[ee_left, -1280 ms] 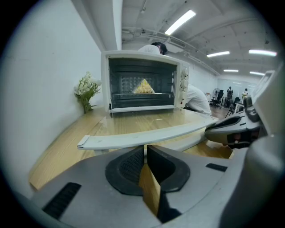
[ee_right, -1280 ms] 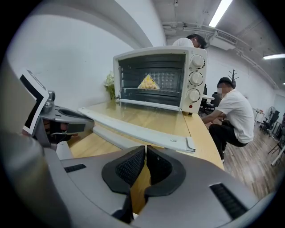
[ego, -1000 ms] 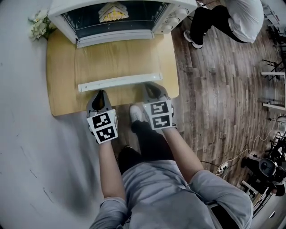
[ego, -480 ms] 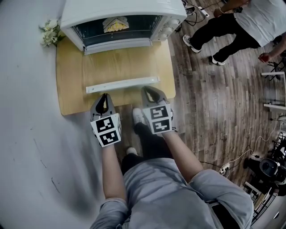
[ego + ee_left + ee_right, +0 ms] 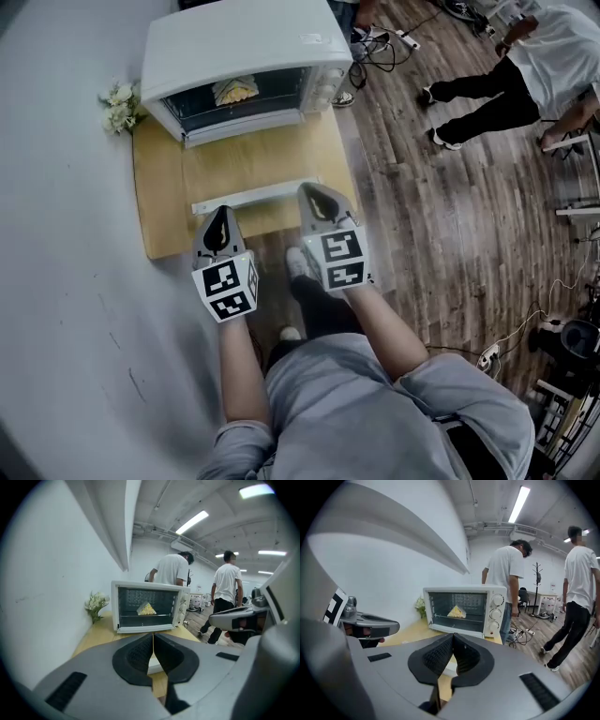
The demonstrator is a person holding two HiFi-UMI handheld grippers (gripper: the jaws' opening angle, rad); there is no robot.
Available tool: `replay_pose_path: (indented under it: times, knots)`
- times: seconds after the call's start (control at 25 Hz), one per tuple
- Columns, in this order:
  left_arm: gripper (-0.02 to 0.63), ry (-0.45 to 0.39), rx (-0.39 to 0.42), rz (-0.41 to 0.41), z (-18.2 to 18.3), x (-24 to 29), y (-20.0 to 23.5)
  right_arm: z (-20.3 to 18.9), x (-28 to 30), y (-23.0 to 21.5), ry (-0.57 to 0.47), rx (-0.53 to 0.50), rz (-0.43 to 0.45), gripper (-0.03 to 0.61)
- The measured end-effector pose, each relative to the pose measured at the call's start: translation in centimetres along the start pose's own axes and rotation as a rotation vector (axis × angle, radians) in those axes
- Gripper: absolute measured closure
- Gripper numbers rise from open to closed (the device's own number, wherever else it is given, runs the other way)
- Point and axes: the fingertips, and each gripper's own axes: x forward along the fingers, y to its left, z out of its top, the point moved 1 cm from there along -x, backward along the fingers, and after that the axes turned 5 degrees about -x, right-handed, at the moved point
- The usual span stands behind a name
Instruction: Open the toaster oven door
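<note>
The white toaster oven (image 5: 239, 47) stands at the far end of the light wooden table (image 5: 155, 187). Its glass door (image 5: 248, 164) lies dropped flat toward the person, with the white bar handle (image 5: 253, 197) at its near edge and a yellow wedge of food (image 5: 234, 90) showing inside. Over the last second both tools have lifted up and away from that handle. The left tool (image 5: 221, 214) has just been closing its jaws, which now meet on nothing. The right tool (image 5: 315, 194) is likewise closed and empty. The door looks fully open, so the task seems done and the hands appear to be retreating.
</note>
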Motion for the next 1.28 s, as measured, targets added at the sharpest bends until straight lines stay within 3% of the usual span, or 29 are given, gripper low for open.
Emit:
replay_pose_path:
  times: [0.88,1.28]
  knots:
    - [0.611,-0.281,0.038,-0.09,11.9,-13.4,-3.7,11.5,-13.4,2.2,-0.264,-0.03,-0.057,0.578]
    - [0.611,-0.33,0.059,-0.099,13.3,-16.5,-4.3,13.4,-15.8,3.7,-0.327,-0.03,-0.041,0.578]
